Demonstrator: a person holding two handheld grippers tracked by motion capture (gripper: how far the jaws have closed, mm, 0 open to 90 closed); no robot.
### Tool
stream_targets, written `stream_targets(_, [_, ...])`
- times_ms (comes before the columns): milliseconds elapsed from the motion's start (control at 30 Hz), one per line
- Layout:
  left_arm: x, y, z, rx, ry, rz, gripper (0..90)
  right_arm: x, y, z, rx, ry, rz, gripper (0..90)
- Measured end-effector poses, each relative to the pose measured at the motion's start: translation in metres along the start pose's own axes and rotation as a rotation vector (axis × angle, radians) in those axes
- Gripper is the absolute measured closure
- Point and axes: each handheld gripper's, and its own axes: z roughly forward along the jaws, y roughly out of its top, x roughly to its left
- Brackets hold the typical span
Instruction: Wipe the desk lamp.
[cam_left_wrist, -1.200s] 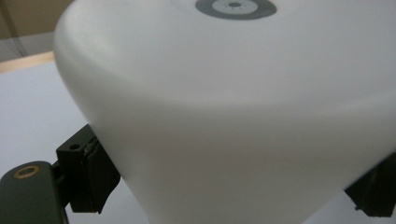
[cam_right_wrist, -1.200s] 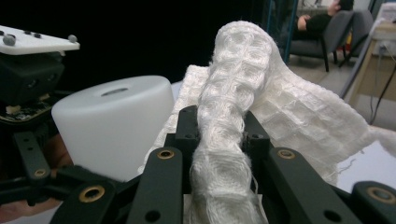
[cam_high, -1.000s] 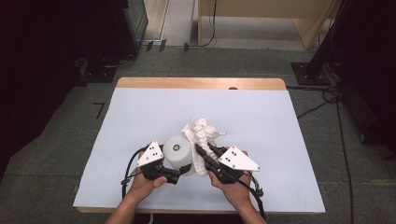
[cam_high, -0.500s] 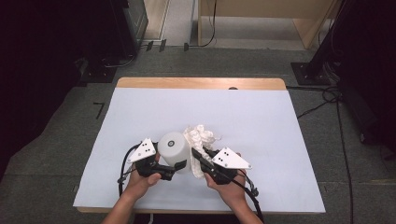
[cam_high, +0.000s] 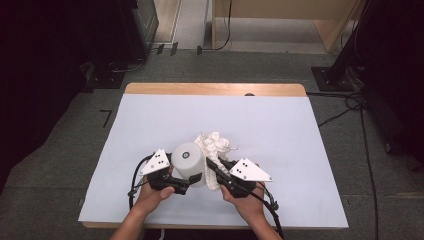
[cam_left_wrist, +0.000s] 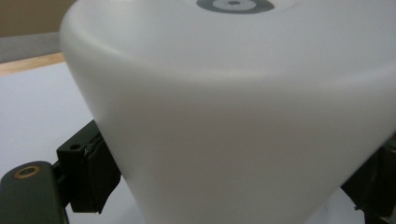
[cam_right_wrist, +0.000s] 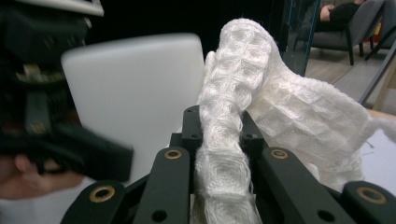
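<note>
A white, round-topped container (cam_high: 188, 161) stands near the table's front edge. My left gripper (cam_high: 186, 181) is shut on its lower wall. In the left gripper view the container (cam_left_wrist: 233, 116) looms close, with a black pad (cam_left_wrist: 91, 172) pressed to its left side. Just right of it lies a crumpled white knitted cloth (cam_high: 216, 145). My right gripper (cam_high: 214, 169) is shut on a fold of that cloth. In the right gripper view the cloth (cam_right_wrist: 233, 107) rises out of the gripper (cam_right_wrist: 219, 135), and the container (cam_right_wrist: 140, 93) and left gripper (cam_right_wrist: 46, 93) sit close on the left.
The table (cam_high: 280, 130) has a pale cover and a wooden far edge (cam_high: 215, 89). Cables (cam_high: 350, 107) run over the grey floor at the right. Dark equipment (cam_high: 135, 25) stands beyond the far left corner.
Both grippers shifted slightly left and then back, keeping hold of the container and the cloth. The cloth now lies closer against the container's right side.
</note>
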Motion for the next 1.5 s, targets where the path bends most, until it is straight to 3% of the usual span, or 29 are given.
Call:
stream_targets(133, [0.004, -0.001, -0.001, 0.000, 0.016, -0.007, 8.6, -0.001, -0.013, 0.008, 0.042, -0.007, 0.012, 79.5])
stream_targets(267, [0.004, -0.002, 0.001, -0.002, 0.041, 0.006, 8.6, -0.003, -0.014, 0.009, 0.046, -0.014, 0.012, 79.4])
stream_targets(467, [0.009, -0.011, 0.015, 0.054, 0.231, 0.064, 8.5, -0.014, -0.008, 0.001, 0.015, -0.063, 0.022, 79.4])
stream_targets(600, [0.015, -0.018, 0.020, 0.102, 0.300, 0.072, 8.5, -0.022, -0.006, -0.003, 0.000, -0.090, 0.030, 79.4])
stream_targets(800, [0.019, -0.029, 0.027, 0.170, 0.321, 0.084, 8.4, -0.029, -0.004, -0.006, -0.009, -0.104, 0.033, 79.5])
stream_targets(933, [0.019, -0.030, 0.025, 0.169, 0.325, 0.066, 8.3, -0.027, -0.005, -0.006, -0.002, -0.103, 0.040, 79.4])
stream_targets(1067, [0.014, -0.028, 0.023, 0.154, 0.365, 0.093, 6.9, -0.028, -0.005, -0.006, -0.001, -0.103, 0.035, 79.4])
stream_targets(1167, [0.009, -0.026, 0.020, 0.116, 0.391, 0.070, 6.6, -0.029, -0.005, -0.007, -0.001, -0.109, 0.033, 79.4])
stream_targets(1233, [0.005, -0.027, 0.021, 0.103, 0.424, 0.025, 6.7, -0.030, -0.004, -0.008, -0.006, -0.114, 0.030, 79.3])
stream_targets(1400, [-0.012, -0.029, 0.037, 0.129, 0.597, -0.021, 6.5, -0.031, -0.004, -0.008, -0.008, -0.117, 0.031, 79.2])
stream_targets(1500, [-0.011, -0.028, 0.039, 0.128, 0.615, -0.049, 7.6, -0.030, -0.004, -0.008, -0.006, -0.113, 0.031, 79.2])
